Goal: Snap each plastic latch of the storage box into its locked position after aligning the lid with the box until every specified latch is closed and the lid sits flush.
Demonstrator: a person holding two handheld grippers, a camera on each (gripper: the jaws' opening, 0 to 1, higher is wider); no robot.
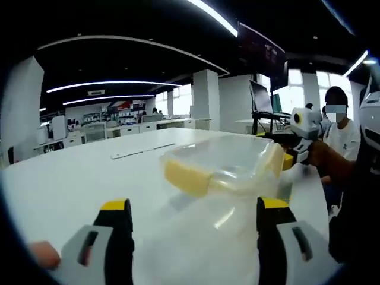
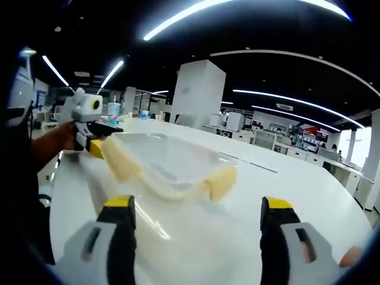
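In the left gripper view, the left tongs [image 1: 196, 208] stand wide apart with nothing between their yellow-tipped fingers. Beyond them the white worktop [image 1: 89, 172] stretches far and left, bare up to its curved far edge, giving open room on that side. The clear storage box [image 1: 222, 166] sits on the worktop ahead of the tongs, slightly right of centre, with a yellow latch [image 1: 185, 178] on its near left end and another yellow latch [image 1: 277, 159] on its far right end. The right tongs [image 1: 291, 159] come in from the right at that far right end, just beside the latch; I cannot tell whether they touch it. A seated person [image 1: 343, 133] is behind them, near the worktop's right edge.

In the right gripper view, the right tongs [image 2: 199, 211] stand wide and hold nothing. The storage box [image 2: 169, 163] lies ahead, left of centre, with yellow latches at both ends. The left tongs [image 2: 89, 142] reach its far left end. The worktop's right half [image 2: 309, 190] lies open, and a white pillar [image 2: 199, 92] stands beyond.
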